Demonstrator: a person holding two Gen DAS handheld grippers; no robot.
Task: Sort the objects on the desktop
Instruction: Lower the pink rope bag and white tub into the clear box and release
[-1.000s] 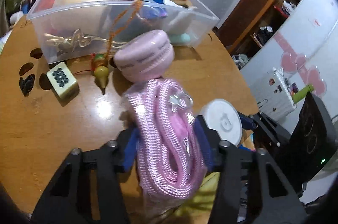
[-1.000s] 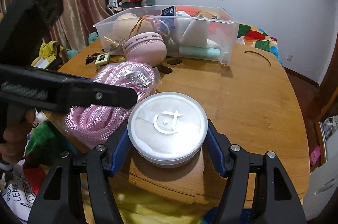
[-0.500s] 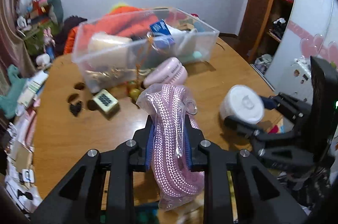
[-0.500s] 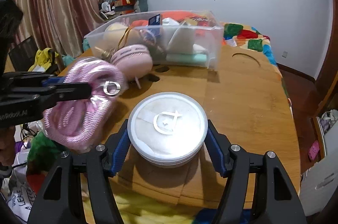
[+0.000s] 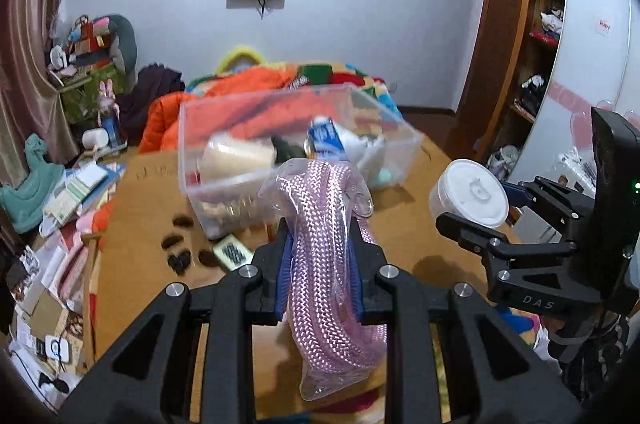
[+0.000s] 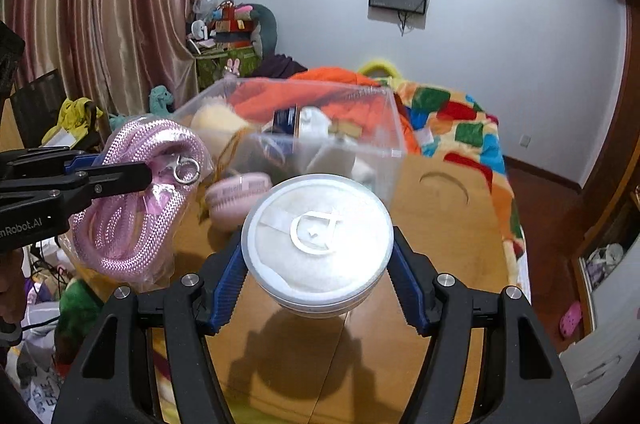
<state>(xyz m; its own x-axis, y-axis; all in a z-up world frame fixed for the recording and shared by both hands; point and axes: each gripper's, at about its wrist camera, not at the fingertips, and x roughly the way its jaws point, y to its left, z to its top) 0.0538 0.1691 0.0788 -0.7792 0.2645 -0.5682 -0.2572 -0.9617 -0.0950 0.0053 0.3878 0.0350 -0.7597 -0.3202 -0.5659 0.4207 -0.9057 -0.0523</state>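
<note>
- My left tongs (image 5: 320, 260) clamp the bagged pink rope (image 5: 328, 248); the slack bag could snag the bin (image 5: 280, 128) rim.
- My right tongs (image 6: 318, 280) pinch the round white tin (image 6: 318, 240) by its curved sides; it might slip, dropping onto the desk (image 6: 440, 224).

Black angular hand-held gripper (image 5: 320, 248) frames, blue ribbed finger pads (image 6: 226, 286), silver round screws, white "DAS" lettering

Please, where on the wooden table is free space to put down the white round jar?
Bare wood lies right of the clear bin, around the curved slot, and directly beneath the white jar. Left is crowded: pink case, tile, bagged pink rope.
</note>
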